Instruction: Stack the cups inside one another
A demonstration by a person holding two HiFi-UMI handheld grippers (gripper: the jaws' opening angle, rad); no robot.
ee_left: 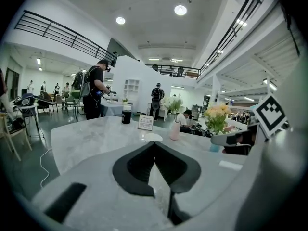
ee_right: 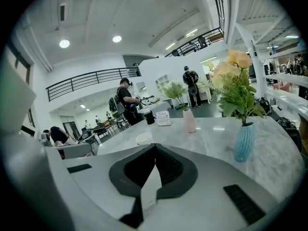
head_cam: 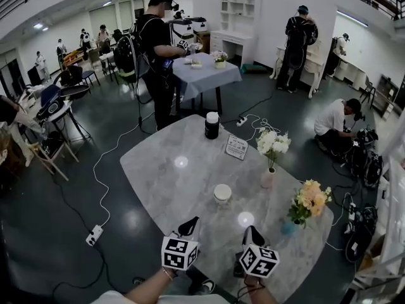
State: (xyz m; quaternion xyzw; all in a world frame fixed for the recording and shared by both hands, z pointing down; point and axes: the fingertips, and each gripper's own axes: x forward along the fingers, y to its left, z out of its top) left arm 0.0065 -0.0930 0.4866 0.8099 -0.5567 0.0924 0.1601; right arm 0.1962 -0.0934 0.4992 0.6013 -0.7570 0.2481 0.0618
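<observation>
The only lettering on the table is on a small white card standing past the middle, and its print is too small to read; the black jar with a white lid behind it shows no legible label. Each gripper carries a cube of black-and-white square markers, with no words on them. The white cup stands upright near the table's centre, and whether more than 1 is nested in it cannot be told. It is ahead of both grippers and clear of them, roughly between the lines they point along. The left gripper has its 2 jaws closed tip to tip with nothing between them, the cup showing just above the tips in its own view. The right gripper is likewise closed and empty, the cup ahead and slightly left. A pink vase and a blue vase of flowers stand to the right.
</observation>
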